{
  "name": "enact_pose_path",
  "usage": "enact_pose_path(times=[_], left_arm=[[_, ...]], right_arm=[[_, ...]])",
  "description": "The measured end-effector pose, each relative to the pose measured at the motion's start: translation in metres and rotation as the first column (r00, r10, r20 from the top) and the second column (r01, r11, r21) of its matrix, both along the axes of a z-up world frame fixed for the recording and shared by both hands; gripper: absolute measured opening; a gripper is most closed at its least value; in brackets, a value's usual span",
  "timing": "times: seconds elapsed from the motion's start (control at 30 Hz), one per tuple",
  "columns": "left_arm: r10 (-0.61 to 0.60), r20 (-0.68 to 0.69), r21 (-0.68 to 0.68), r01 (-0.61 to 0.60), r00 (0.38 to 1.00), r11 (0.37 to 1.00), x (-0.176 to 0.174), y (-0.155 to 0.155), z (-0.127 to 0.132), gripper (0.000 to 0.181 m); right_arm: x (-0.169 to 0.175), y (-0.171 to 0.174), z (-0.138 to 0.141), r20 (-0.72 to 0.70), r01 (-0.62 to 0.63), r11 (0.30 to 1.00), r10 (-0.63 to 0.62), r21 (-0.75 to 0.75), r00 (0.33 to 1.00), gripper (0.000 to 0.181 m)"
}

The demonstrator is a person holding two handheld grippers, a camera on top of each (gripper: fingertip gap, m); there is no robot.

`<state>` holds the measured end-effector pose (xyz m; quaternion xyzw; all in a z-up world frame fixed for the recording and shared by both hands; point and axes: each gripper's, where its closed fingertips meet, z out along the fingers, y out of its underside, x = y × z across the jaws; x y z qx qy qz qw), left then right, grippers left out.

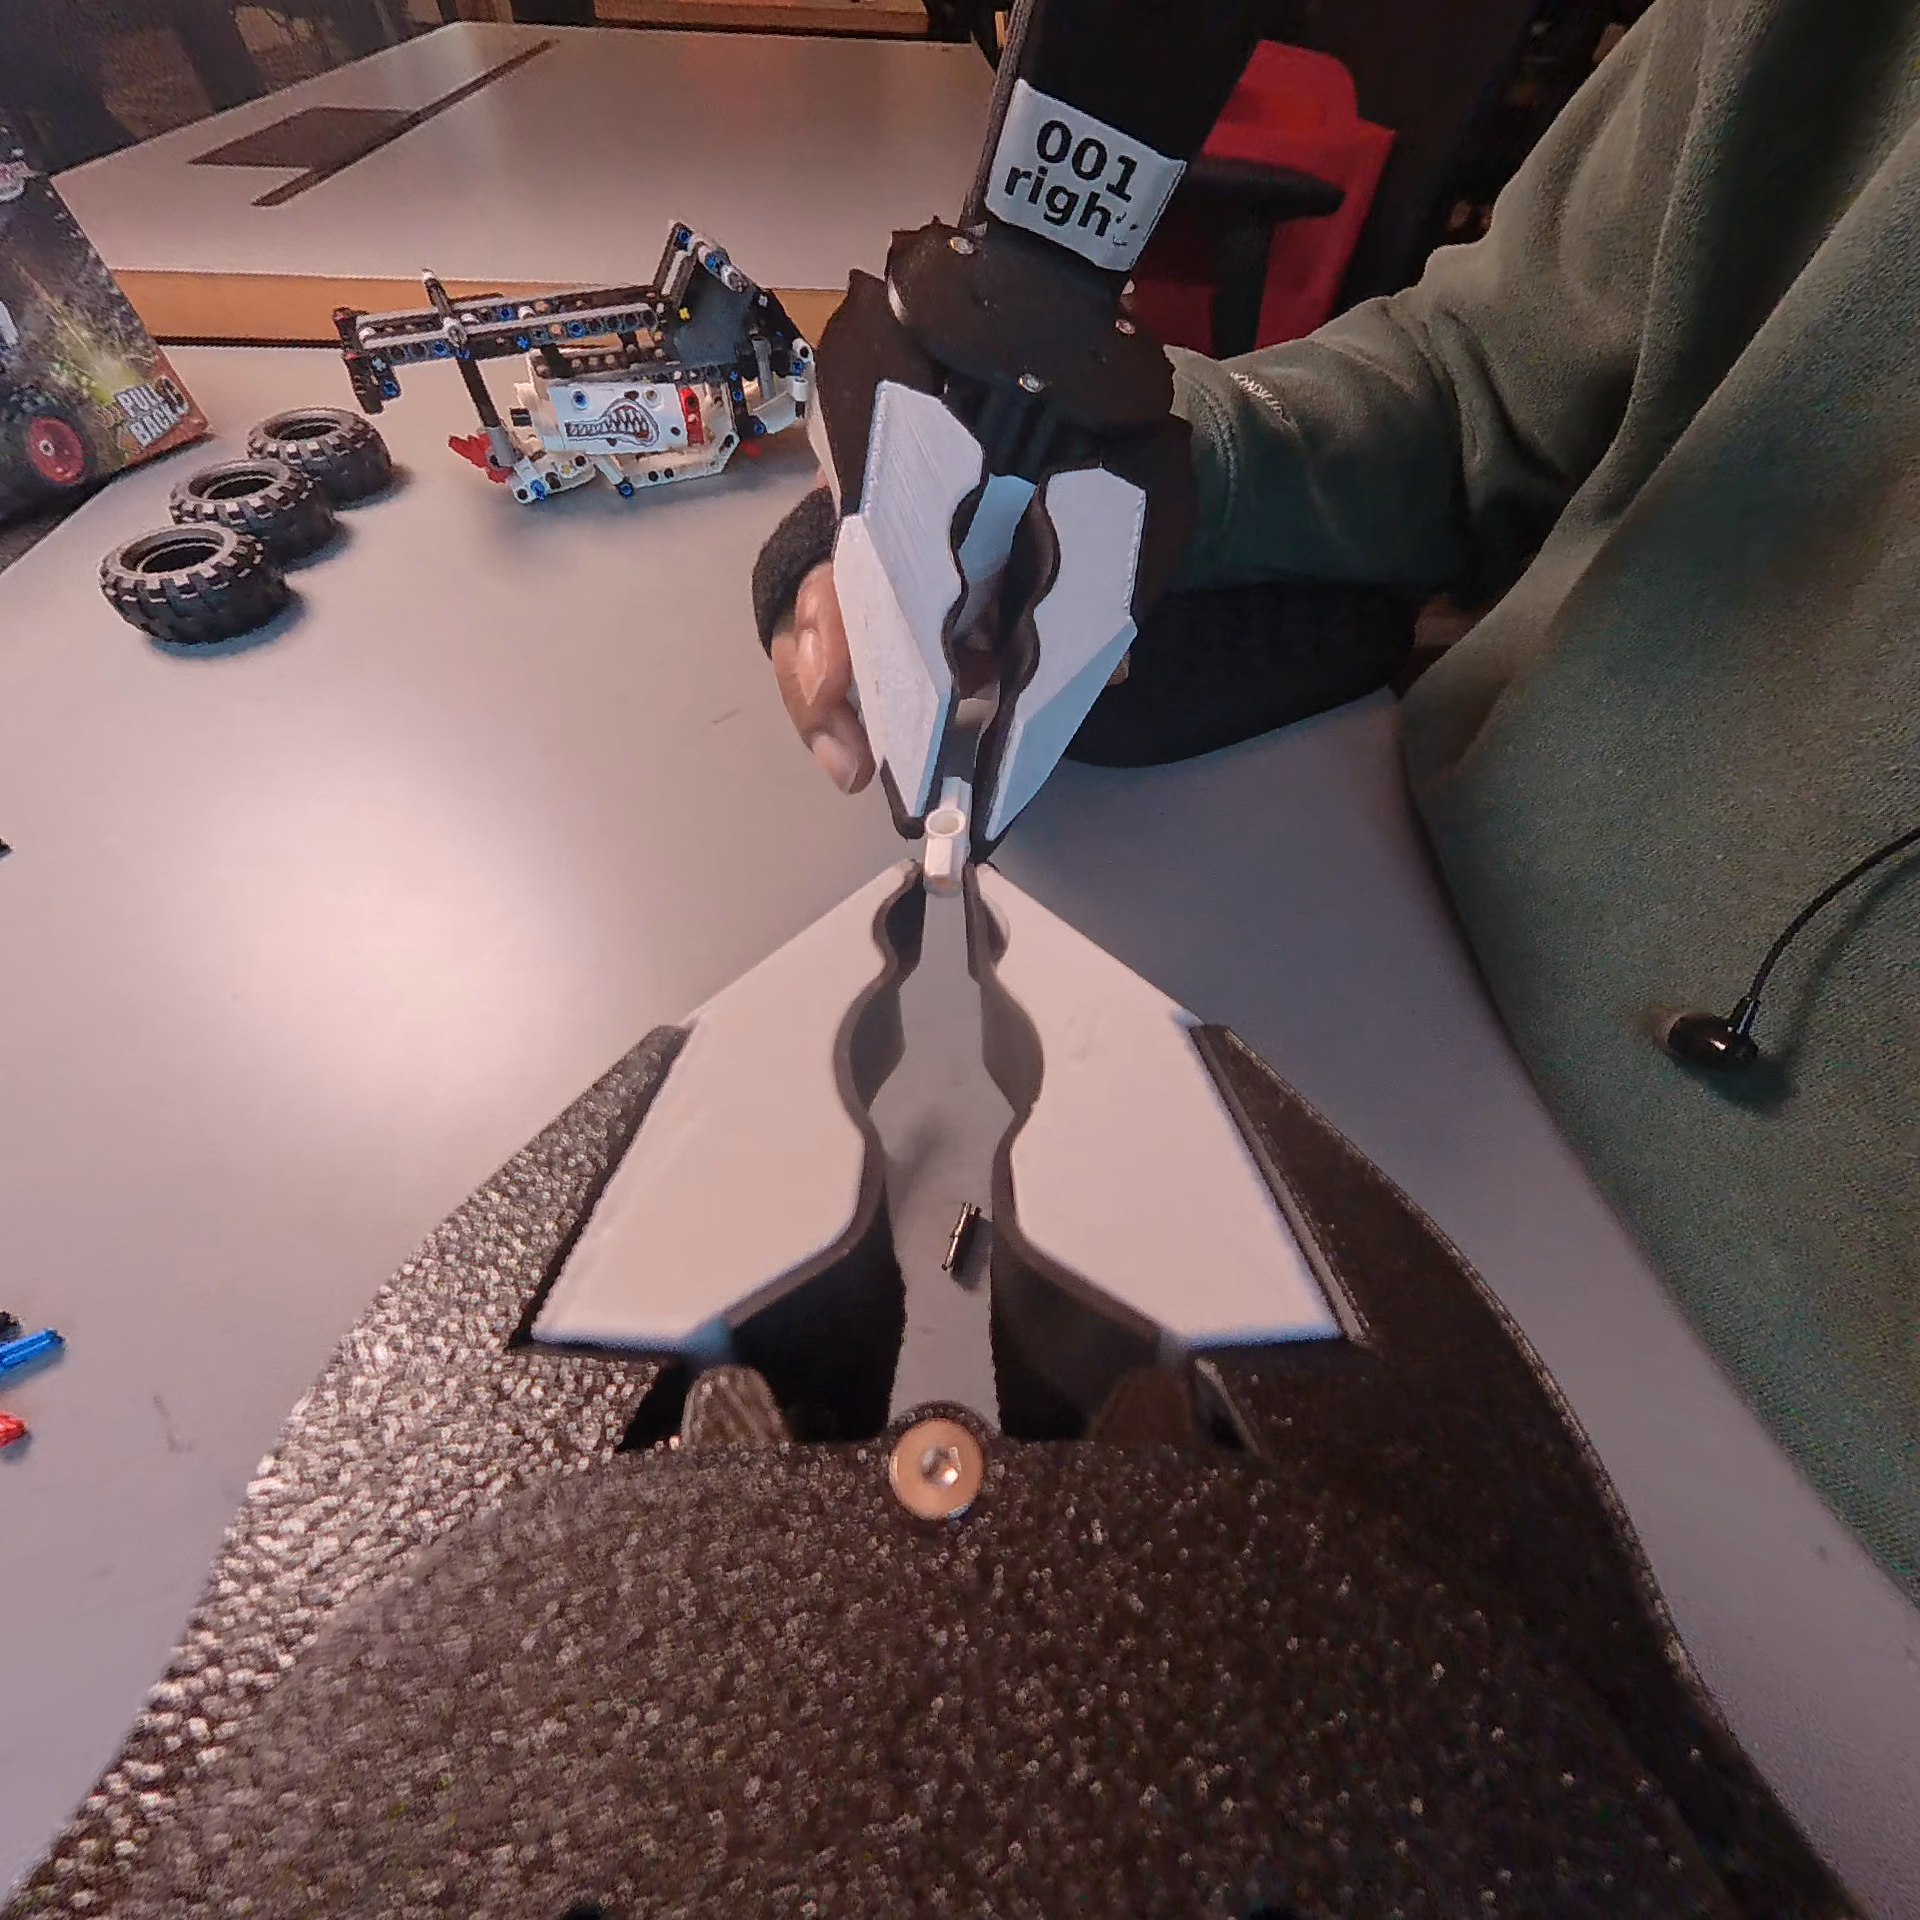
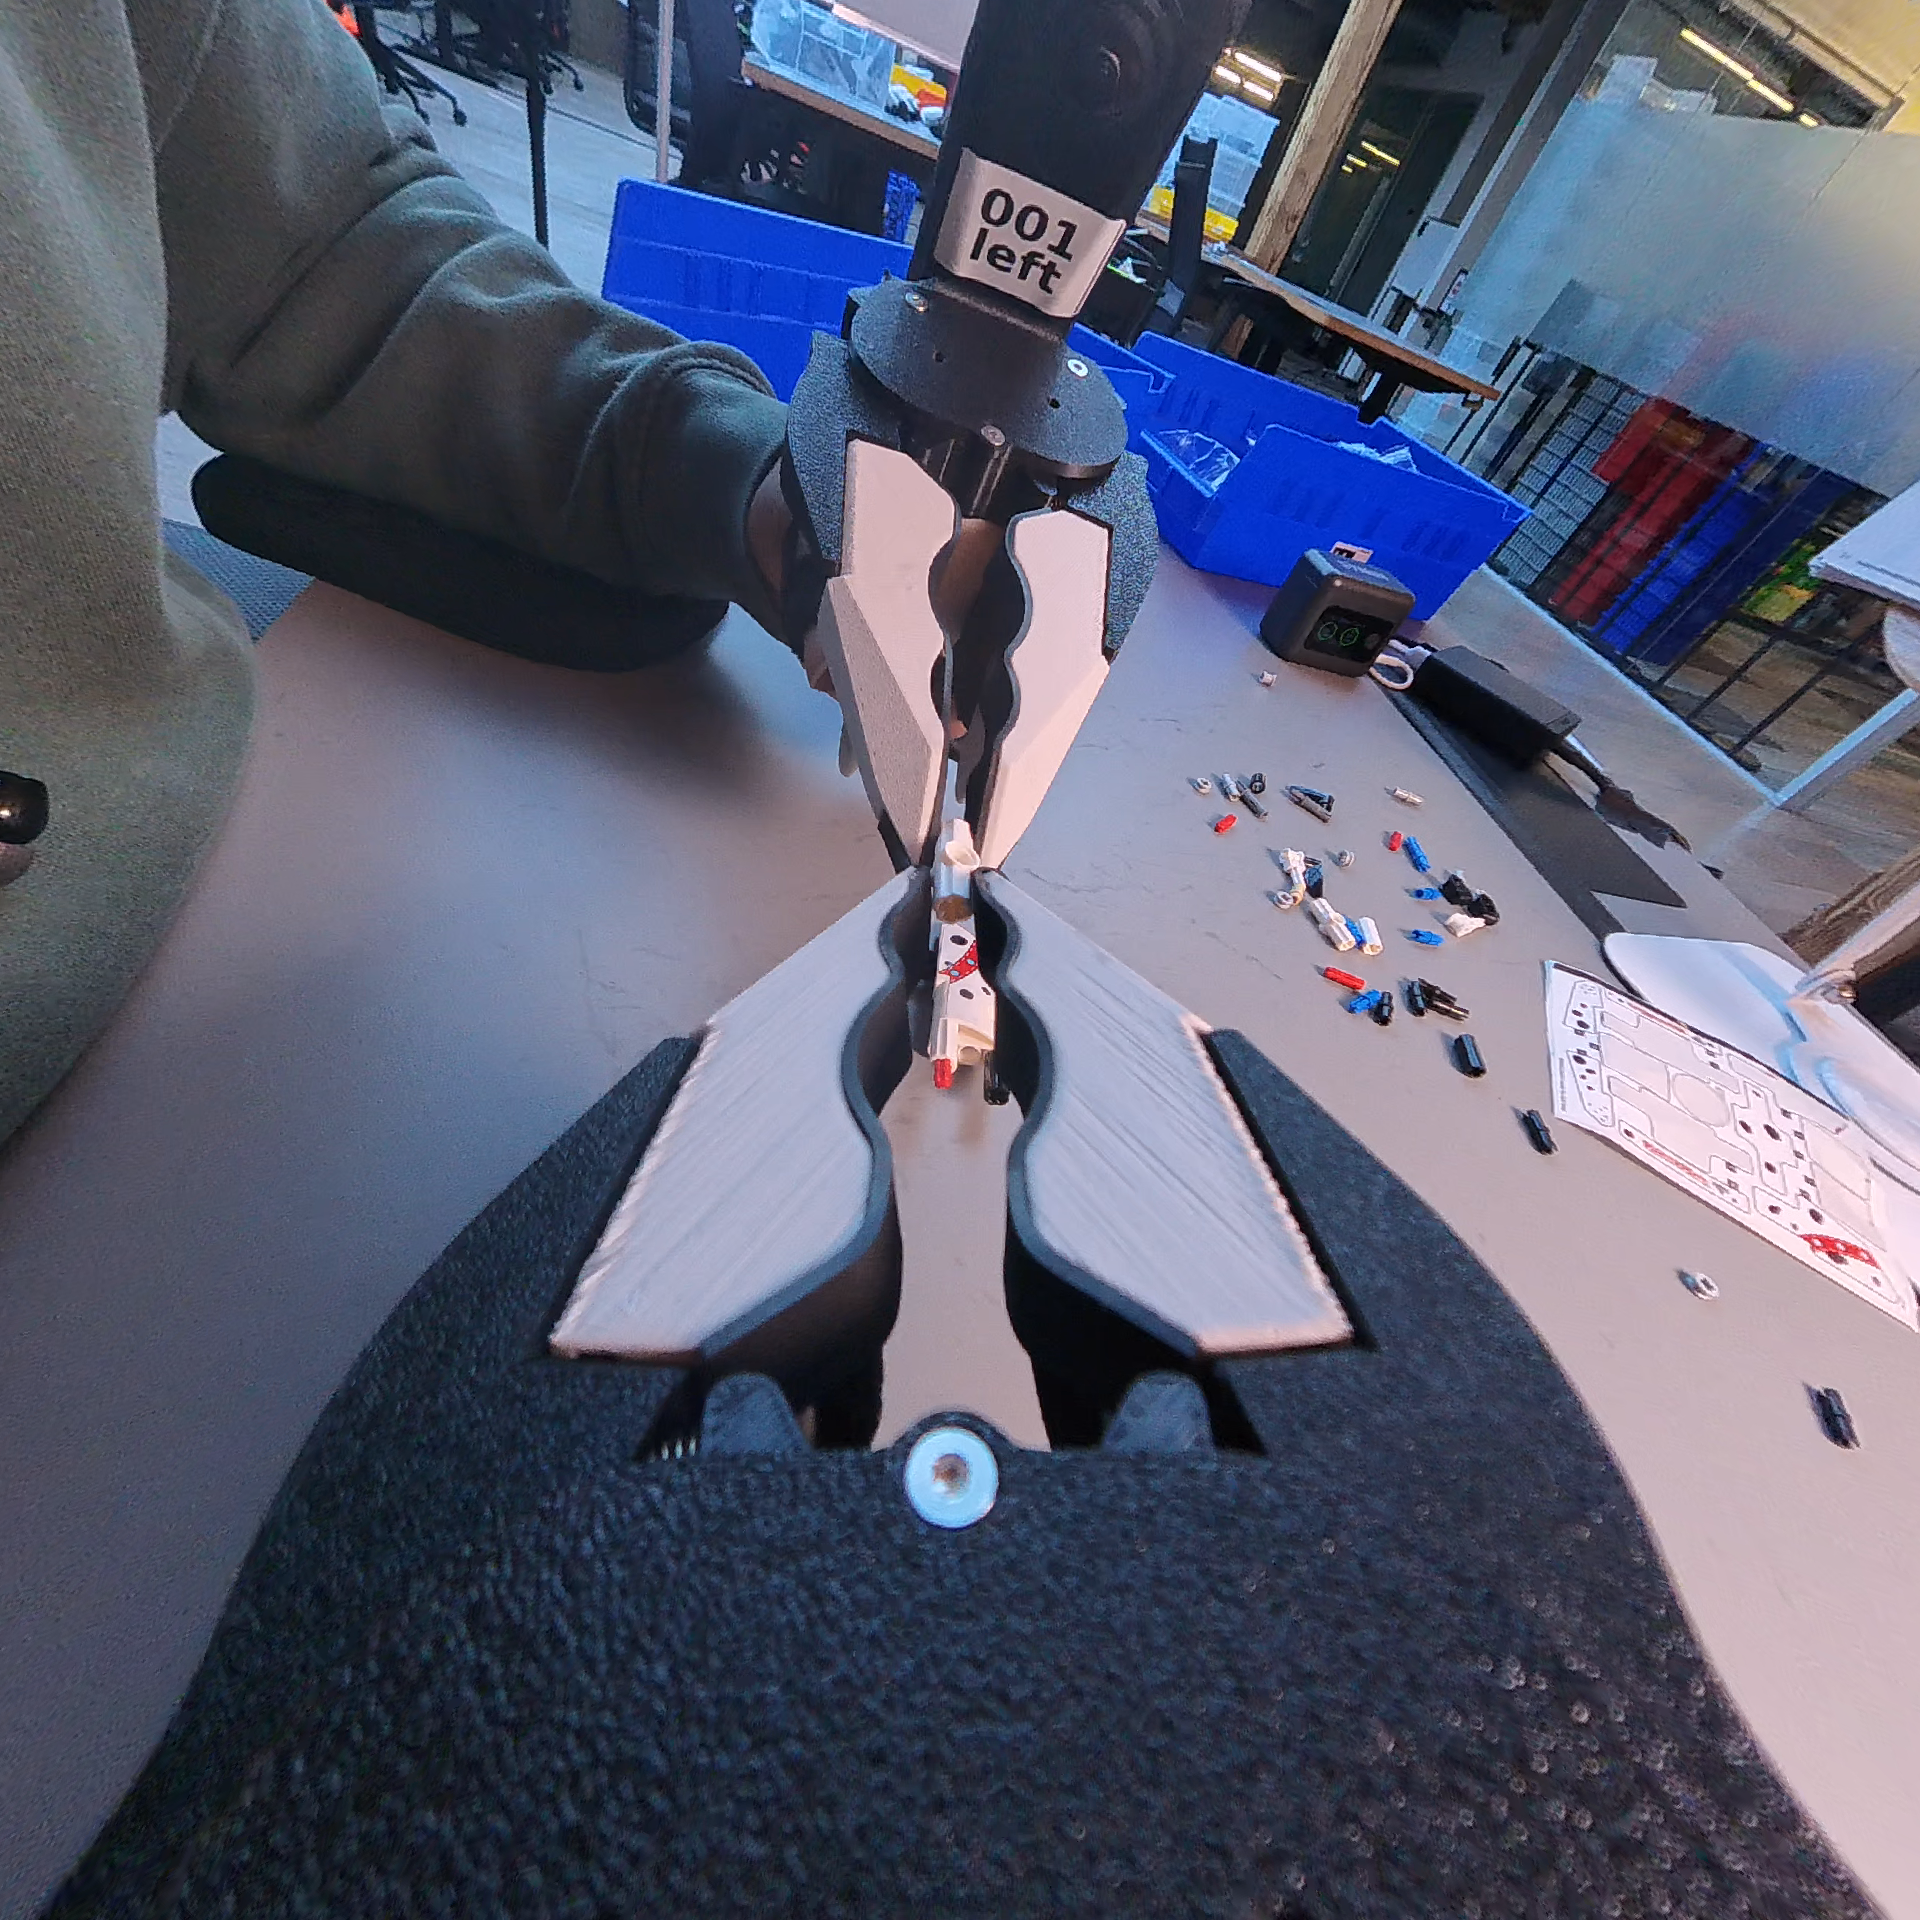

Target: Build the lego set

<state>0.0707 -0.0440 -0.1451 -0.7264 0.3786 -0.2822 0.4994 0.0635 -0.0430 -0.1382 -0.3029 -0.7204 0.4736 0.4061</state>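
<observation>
Left gripper [image 1: 943, 878]: closed on white connector [image 1: 945, 847]. Right gripper [image 2: 951, 883]: clamped on white panel [image 2: 961, 977]. Align squarely; press gently.

My left gripper [image 1: 943, 883] shows pale grey fingers [image 1: 748, 1164] edged black on a speckled black body. The connector [image 1: 945, 847] is white; the panel [image 2: 961, 987] white with red and black markings. Black knobbly tyres [image 1: 197, 582] sit on the grey table [image 1: 416, 935].

I count three black tyres [image 1: 244, 525] beside one half-built truck model [image 1: 582, 384]; two grippers [image 1: 943, 871] near it; one sticker sheet [image 2: 1725, 1132].
</observation>
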Motion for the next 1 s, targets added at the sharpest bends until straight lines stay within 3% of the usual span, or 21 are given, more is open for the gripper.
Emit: enact_pose_path(times=[1.0], left_arm=[[0.042,-0.015,0.081,-0.040,0.999,0.996,0.000,0.002,0.009,0.007]], right_arm=[[0.001,0.001,0.009,0.044,-0.022,0.986,0.029,-0.164,0.999,0.007]])
